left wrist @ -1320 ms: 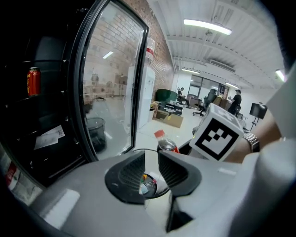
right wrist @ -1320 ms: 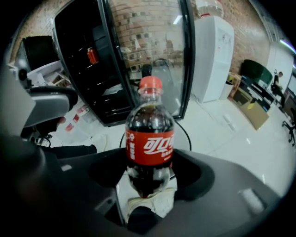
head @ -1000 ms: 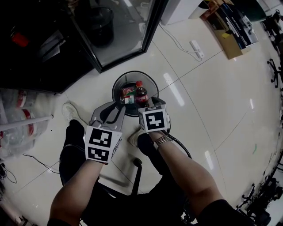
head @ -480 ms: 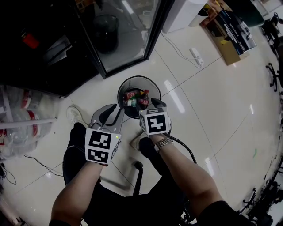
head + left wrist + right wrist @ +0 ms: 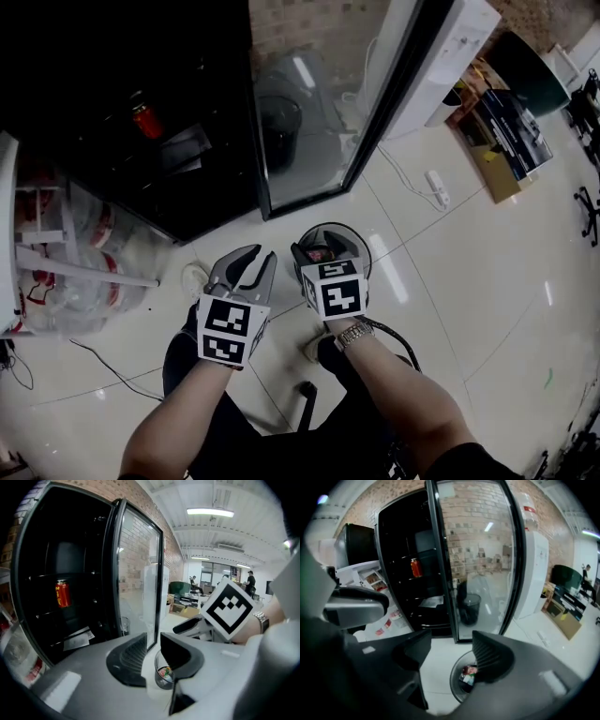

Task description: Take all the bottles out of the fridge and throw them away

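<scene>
The trash bin (image 5: 359, 233), round and dark, sits on the white tiled floor (image 5: 469, 244), and both claws hang close by it. The left claw (image 5: 152, 639) is just to the left of the bin and open, with a narrow empty gap between its jaws through which the bin's rim shows. The right claw (image 5: 452, 637) hangs above the bin. Its jaws have just been closing a little, yet they stand wide apart with nothing between them. Discarded bottles (image 5: 468, 674) lie inside the bin, with bits of red and green label showing. Beyond the bin stands the black fridge (image 5: 393, 564), its glass door (image 5: 483, 564) swung open toward the bin. One red bottle (image 5: 414, 567) stands upright on a fridge shelf — well apart from the bin, up and to its left in the head view. A white water dispenser (image 5: 450, 47) stands beyond the bin, past the door.
</scene>
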